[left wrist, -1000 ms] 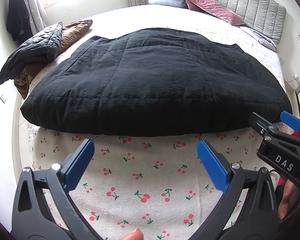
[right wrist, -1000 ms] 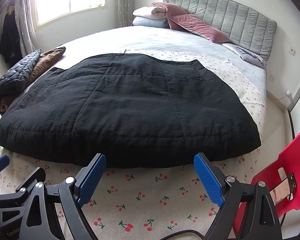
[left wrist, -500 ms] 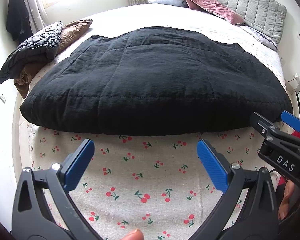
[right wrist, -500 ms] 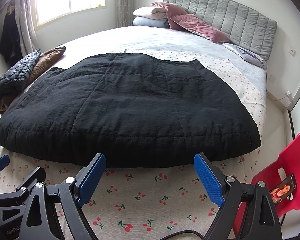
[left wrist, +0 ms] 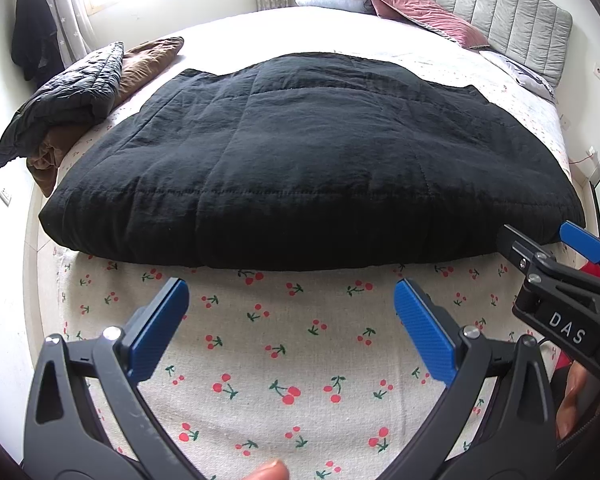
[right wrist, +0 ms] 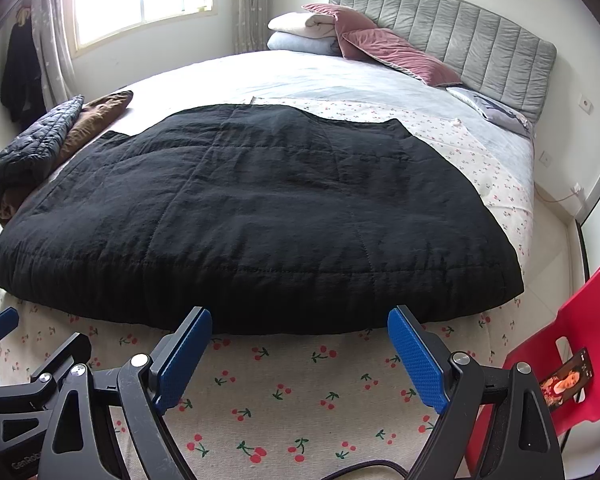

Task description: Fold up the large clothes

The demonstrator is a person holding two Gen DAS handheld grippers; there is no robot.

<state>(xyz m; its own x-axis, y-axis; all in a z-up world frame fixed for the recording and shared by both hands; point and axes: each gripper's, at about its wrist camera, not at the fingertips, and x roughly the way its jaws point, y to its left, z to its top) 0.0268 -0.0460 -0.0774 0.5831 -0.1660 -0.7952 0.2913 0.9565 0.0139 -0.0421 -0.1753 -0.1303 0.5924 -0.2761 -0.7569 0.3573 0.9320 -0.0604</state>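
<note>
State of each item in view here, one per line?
black quilted garment: spread flat on the bed, unfolded
left gripper: open, empty
right gripper: open, empty
dark puffer jacket: folded, lying on brown garment
phone: screen lit, propped on red chair

In front of you the black quilted garment (left wrist: 308, 160) is matt, crinkled cloth crossed by stitched seams, lying on a coarse, linen-like cherry-print sheet (left wrist: 260, 344). Your left gripper (left wrist: 292, 320) and right gripper (right wrist: 300, 352) are matt black plastic with shiny metal pins, and their blue pads (right wrist: 416, 360) have a fine dimpled rubbery texture. Further off you see a ribbed grey fabric headboard (right wrist: 460, 40), velvety pink pillows (right wrist: 396, 56) and a glossy red plastic chair (right wrist: 580, 344)
</note>
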